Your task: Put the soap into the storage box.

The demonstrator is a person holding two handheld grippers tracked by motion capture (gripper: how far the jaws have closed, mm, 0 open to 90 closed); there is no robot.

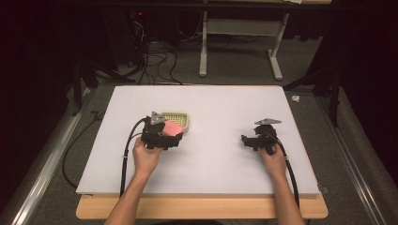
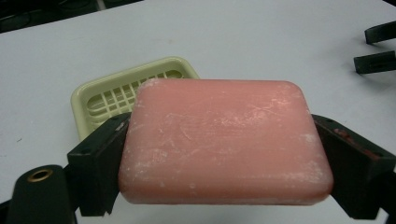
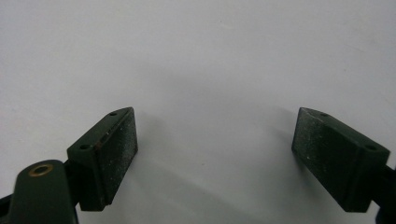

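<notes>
The pink soap bar [image 2: 224, 140] (rounded corners) shows whitish scuffs across its face.

pink soap bar [image 2: 224, 142], held flat, scuffed

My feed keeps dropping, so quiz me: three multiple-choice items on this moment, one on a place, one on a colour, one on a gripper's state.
1. Where is the soap dish?
A. On the table, just beyond the held soap
B. Between the right gripper's jaws
C. On the floor

2. What colour is the soap bar?
A. White
B. Pink
C. Blue

3. How is the right gripper?
A. Shut on the soap
B. Shut on the dish
C. Open, with nothing between its jaws

Answers:
1 A, the left gripper view shows the dish on the white table behind the bar.
2 B, the bar is pink with pale scuffs.
3 C, its jaws stand wide apart over bare table, while the left gripper clamps the bar.
</notes>
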